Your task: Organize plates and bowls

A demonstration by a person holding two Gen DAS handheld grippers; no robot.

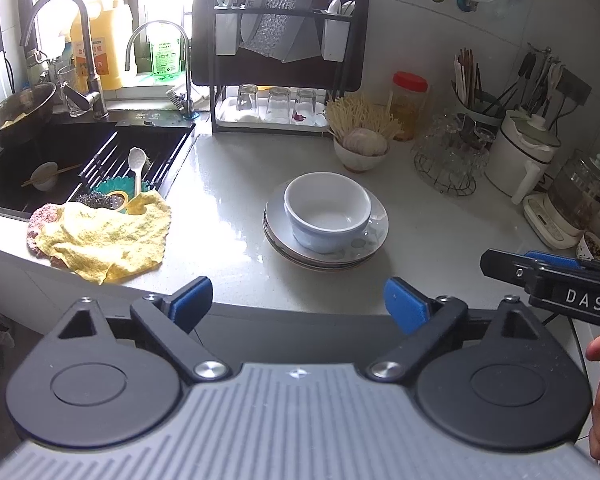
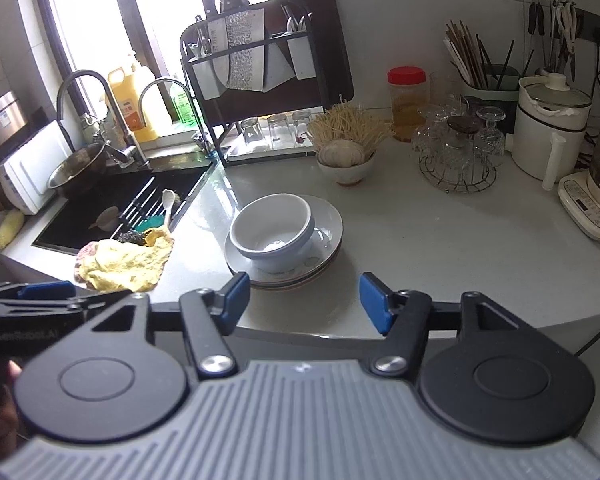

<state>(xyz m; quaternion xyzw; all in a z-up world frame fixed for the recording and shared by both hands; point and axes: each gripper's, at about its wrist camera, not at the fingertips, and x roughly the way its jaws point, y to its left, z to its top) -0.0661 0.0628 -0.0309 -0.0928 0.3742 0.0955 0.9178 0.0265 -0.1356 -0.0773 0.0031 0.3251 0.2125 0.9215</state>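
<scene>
A white bowl (image 1: 327, 210) stands upright on a small stack of plates (image 1: 374, 236) in the middle of the counter; the bowl (image 2: 272, 230) and plates (image 2: 327, 216) also show in the right wrist view. My left gripper (image 1: 298, 304) is open and empty, at the counter's front edge, short of the stack. My right gripper (image 2: 304, 300) is open and empty, also at the front edge, just in front of the stack. The right gripper's side shows in the left wrist view (image 1: 548, 280).
A sink (image 1: 60, 160) with a small bowl and chopsticks lies left. A yellow cloth (image 1: 108, 236) lies by it. A dish rack (image 1: 278, 64) with glasses stands behind. A bowl of garlic (image 1: 360, 148), a jar (image 1: 408, 106), glassware (image 1: 448, 156) and kettles (image 1: 520, 152) stand at right.
</scene>
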